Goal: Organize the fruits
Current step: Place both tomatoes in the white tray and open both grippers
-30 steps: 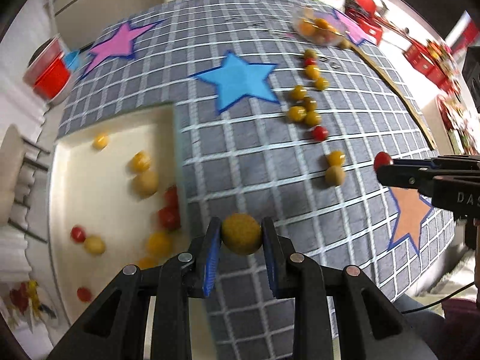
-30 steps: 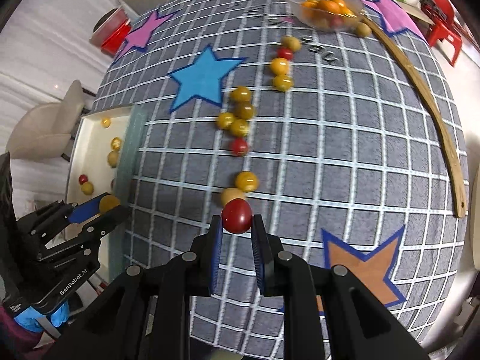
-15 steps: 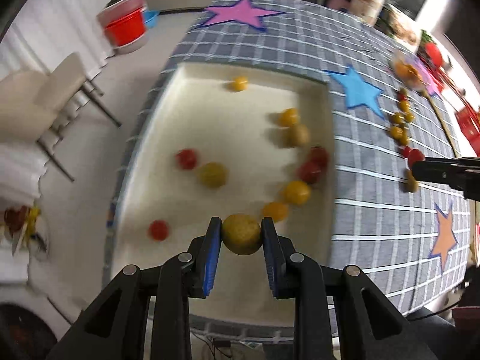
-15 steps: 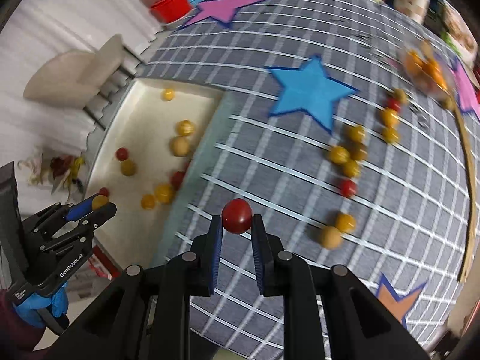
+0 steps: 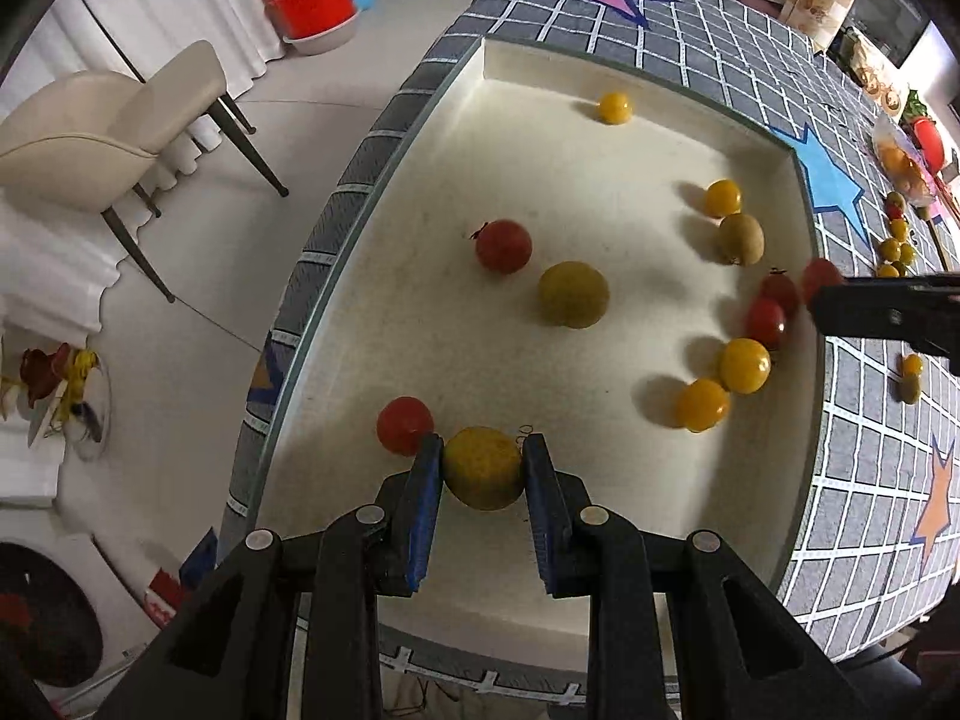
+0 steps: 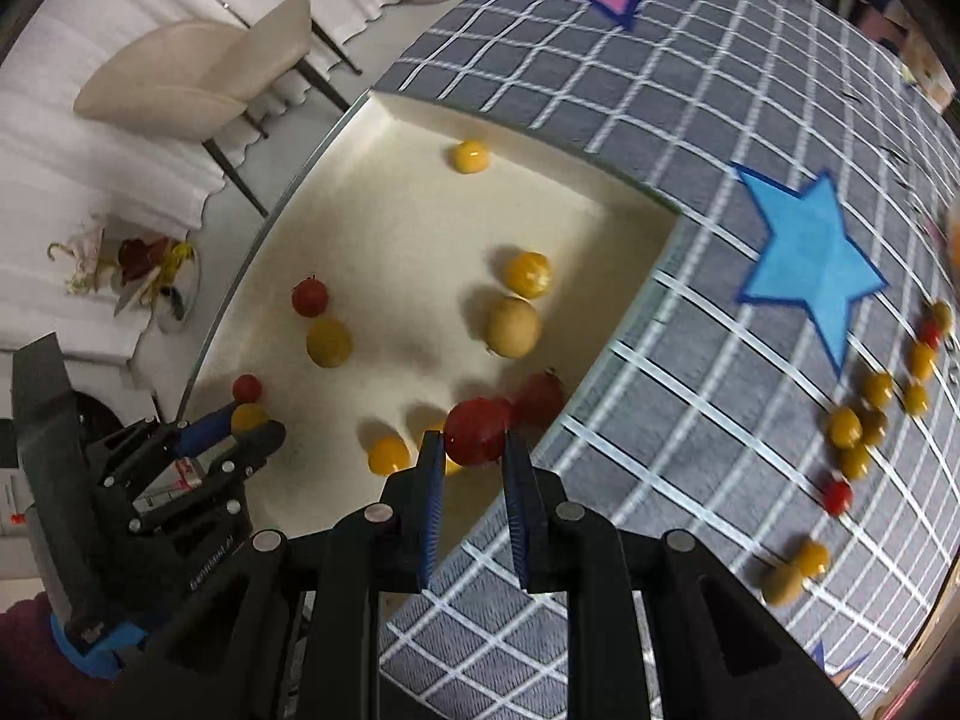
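So there's a cream tray (image 5: 600,66) sunk into the table, with loose fruit rolling around in it: small yellow tomatoes (image 5: 744,365), red tomatoes (image 5: 503,246), a brownish kiwi (image 5: 741,239) and a dull yellow-green round fruit (image 5: 573,294). Another yellow-green fruit (image 5: 483,468) is pinched in the left claw (image 5: 483,471) over the tray's near end, and a red tomato (image 6: 477,431) sits clamped in the right claw (image 6: 474,450) above the tray's right edge. More little fruits (image 6: 864,420) trail across the checked cloth.
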